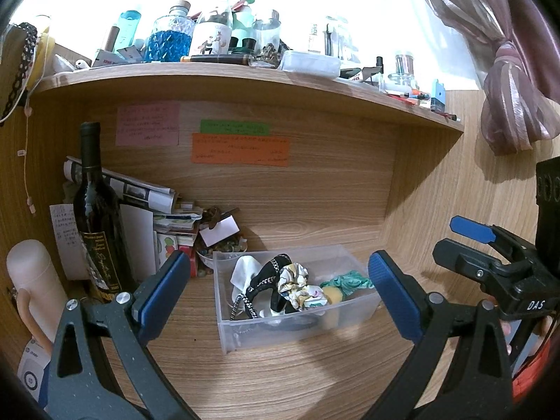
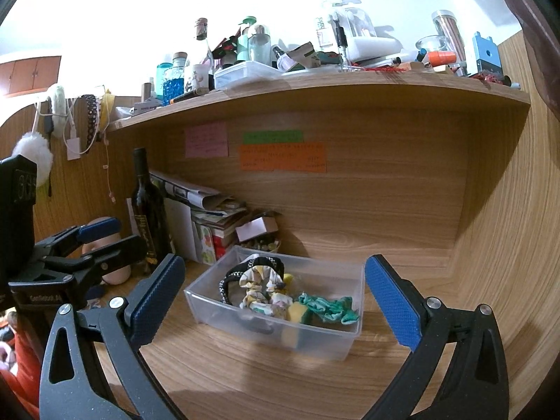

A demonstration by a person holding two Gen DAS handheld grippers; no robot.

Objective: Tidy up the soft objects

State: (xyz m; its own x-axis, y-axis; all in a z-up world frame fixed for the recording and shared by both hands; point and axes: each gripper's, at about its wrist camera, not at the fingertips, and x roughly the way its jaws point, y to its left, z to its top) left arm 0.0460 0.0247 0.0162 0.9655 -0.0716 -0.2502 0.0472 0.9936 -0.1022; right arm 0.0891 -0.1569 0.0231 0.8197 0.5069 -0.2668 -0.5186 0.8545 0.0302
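A clear plastic bin (image 1: 245, 332) (image 2: 332, 343) sits on the wooden desk. It holds a black chain-trimmed band (image 1: 266, 280) (image 2: 231, 280), a floral scrunchie (image 1: 297, 287) (image 2: 259, 290), a white cloth (image 1: 245, 269), a yellow sponge (image 1: 332, 295) (image 2: 297, 311) and a green scrunchie (image 1: 350, 278) (image 2: 329, 308). My left gripper (image 1: 280, 294) is open and empty in front of the bin. My right gripper (image 2: 276, 301) is open and empty, also facing the bin. Each gripper shows in the other's view, the right one (image 1: 490, 245) at the right edge and the left one (image 2: 87, 245) at the left edge.
A dark wine bottle (image 1: 94, 210) (image 2: 147, 210) stands left of the bin beside stacked papers (image 1: 168, 217) and a small bowl of beads (image 1: 217, 248). A white cylinder (image 1: 31, 276) stands at far left. The shelf (image 1: 245, 73) above carries many bottles. A curtain (image 1: 507, 98) hangs at right.
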